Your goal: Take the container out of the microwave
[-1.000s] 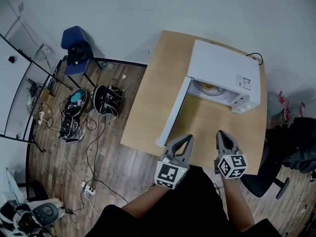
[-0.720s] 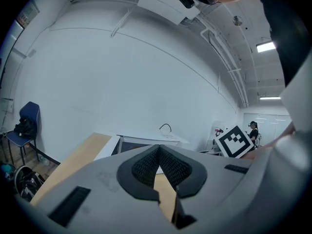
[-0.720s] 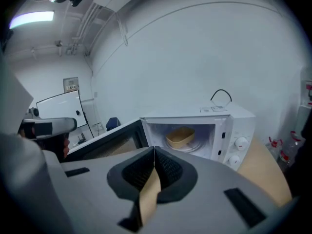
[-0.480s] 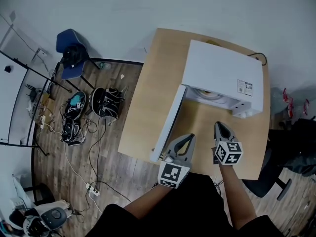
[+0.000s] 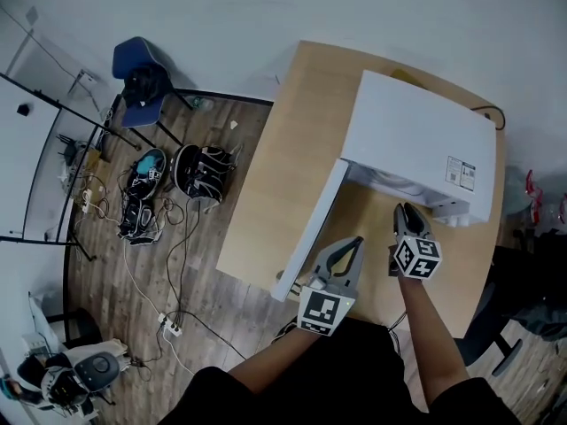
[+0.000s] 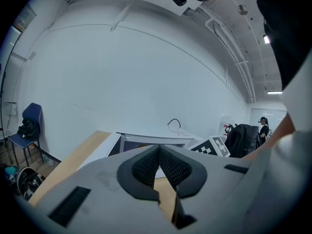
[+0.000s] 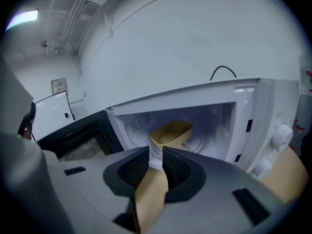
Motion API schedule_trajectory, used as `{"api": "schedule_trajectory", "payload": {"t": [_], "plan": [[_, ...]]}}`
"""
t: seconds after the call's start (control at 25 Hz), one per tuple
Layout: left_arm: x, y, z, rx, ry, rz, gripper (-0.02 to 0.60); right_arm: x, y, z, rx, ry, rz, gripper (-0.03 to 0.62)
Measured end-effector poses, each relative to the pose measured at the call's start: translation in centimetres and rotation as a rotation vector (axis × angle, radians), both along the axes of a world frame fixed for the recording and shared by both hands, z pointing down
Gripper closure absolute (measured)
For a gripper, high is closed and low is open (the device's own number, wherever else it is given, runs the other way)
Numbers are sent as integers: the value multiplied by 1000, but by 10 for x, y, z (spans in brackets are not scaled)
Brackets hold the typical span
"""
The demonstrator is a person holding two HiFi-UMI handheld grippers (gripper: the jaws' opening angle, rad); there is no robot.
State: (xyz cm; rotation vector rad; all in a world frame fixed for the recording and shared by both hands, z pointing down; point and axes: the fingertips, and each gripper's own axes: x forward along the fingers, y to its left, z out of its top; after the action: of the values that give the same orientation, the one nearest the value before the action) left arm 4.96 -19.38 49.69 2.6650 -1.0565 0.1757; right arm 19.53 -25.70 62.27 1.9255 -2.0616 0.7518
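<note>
A white microwave (image 5: pixel 416 144) stands on a wooden table (image 5: pixel 292 149) with its door (image 5: pixel 314 228) swung open to the left. Inside it, in the right gripper view, sits a tan container (image 7: pixel 171 130) on the turntable; the head view hides it under the microwave's top. My right gripper (image 5: pixel 403 211) points at the opening, just short of it. Its jaws (image 7: pixel 156 155) have just been opening and stand a little apart with nothing between them. My left gripper (image 5: pixel 356 241) hangs beside the door's lower edge, its tips (image 6: pixel 159 149) closed together and empty.
The microwave's knobs (image 7: pixel 282 135) sit right of the cavity. On the wooden floor to the left are a blue chair (image 5: pixel 142 82), bags and shoes (image 5: pixel 199 171) and a power strip (image 5: pixel 173 328) with cables. A dark office chair (image 5: pixel 532 282) stands right of the table.
Both grippers have moved forward toward the microwave, the right one further, now close to the cavity's mouth. The left one has crept along the open door.
</note>
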Motion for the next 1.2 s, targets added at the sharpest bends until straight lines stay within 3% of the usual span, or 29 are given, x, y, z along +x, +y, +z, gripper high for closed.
{"api": "schedule_trajectory", "payload": {"t": [0.32,0.52,0.88,1.2], "plan": [[5,-10,14,-25,-21,-30,571,10,-42,30,-16,-65,42,429],[7,-12,20,-25,-19,-27,571,9,-67,35,13,13,38,375],[18,-12,27,0,-43,6,571,28,-100,59,19,-122,168,316],[13,-13,39,-36,-61,-12,571,36,-117,59,64,-148,235,316]]}}
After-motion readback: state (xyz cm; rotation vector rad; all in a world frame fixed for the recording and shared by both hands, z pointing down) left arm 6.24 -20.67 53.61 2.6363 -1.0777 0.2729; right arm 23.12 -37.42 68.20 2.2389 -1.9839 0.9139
